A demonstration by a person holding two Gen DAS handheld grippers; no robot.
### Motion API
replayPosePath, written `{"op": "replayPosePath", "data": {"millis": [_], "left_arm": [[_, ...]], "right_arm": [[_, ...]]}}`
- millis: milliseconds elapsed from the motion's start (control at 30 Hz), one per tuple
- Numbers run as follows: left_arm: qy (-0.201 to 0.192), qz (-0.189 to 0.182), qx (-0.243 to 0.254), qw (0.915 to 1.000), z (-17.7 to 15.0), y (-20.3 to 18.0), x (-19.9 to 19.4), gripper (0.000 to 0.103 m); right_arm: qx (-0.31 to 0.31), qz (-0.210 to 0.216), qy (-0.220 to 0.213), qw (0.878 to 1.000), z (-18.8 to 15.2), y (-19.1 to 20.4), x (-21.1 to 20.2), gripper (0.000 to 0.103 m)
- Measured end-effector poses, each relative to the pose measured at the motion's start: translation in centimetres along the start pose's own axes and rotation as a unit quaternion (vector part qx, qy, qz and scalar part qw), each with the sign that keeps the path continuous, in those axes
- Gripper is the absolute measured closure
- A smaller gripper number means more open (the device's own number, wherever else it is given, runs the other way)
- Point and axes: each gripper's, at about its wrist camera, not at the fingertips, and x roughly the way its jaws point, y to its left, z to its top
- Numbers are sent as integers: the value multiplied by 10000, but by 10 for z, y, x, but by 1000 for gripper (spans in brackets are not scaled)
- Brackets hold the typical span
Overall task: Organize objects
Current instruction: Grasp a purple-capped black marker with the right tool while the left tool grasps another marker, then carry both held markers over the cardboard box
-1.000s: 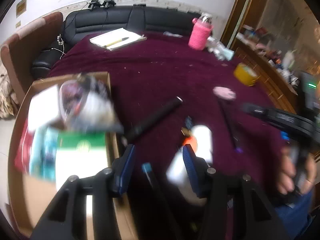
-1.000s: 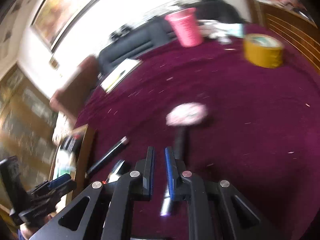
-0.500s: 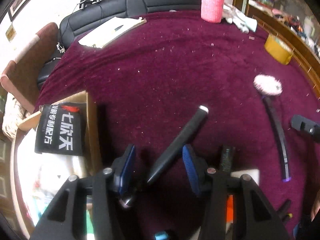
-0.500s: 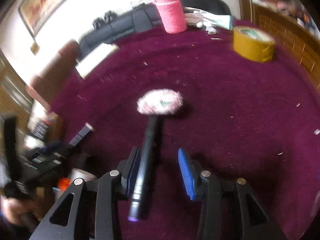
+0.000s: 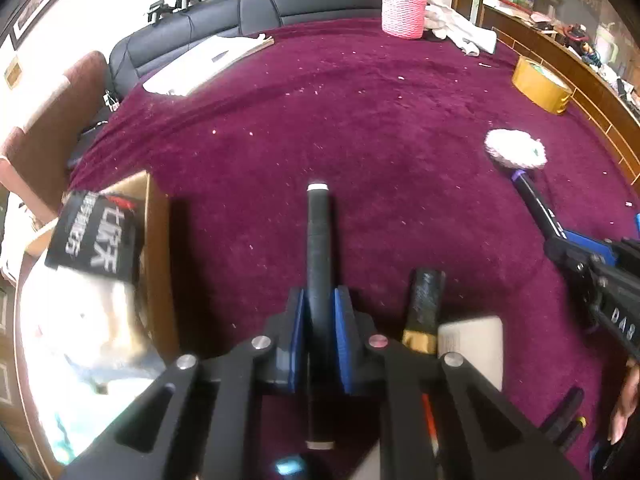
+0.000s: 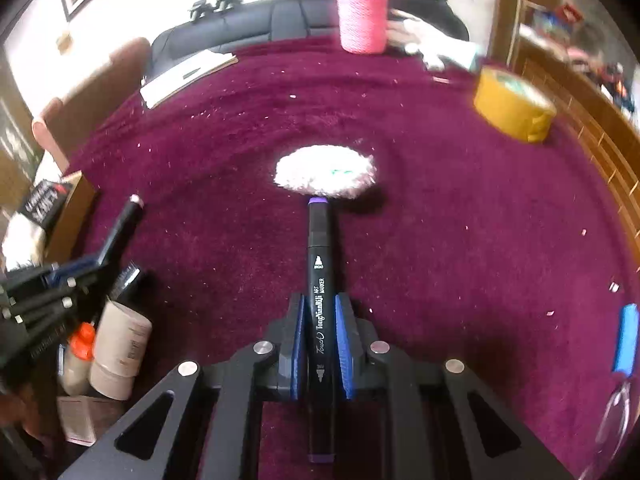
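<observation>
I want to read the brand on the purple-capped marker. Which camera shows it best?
The right wrist view: the purple-capped marker lies lengthwise between the right gripper jaws, white lettering facing the camera. The left wrist view shows it only at the right edge, small and oblique, beside the fluffy white pad, lettering unreadable.

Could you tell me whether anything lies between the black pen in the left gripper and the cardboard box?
Nothing visible does. The black white-tipped pen sits clamped in the left gripper, and only bare maroon cloth separates it from the open cardboard box.
</observation>
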Motion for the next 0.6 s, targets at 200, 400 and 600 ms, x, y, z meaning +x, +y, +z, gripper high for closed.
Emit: {"op": "replayPosePath", "data": {"millis": [200,400,600], "left_arm": [[-47,-33,-148,9999,0,-1,1,89],[-298,64,-220,9993,-7,-4,0,88],[-498,362,-395,9973,-12,-10,-1,86]], "right_arm": [[-112,-101,-39,9999,-2,5,-1,87],[-335,-377,-122,9987,-3,14,1,87],[-333,-490,-153,9981,-3,16,1,87]]}}
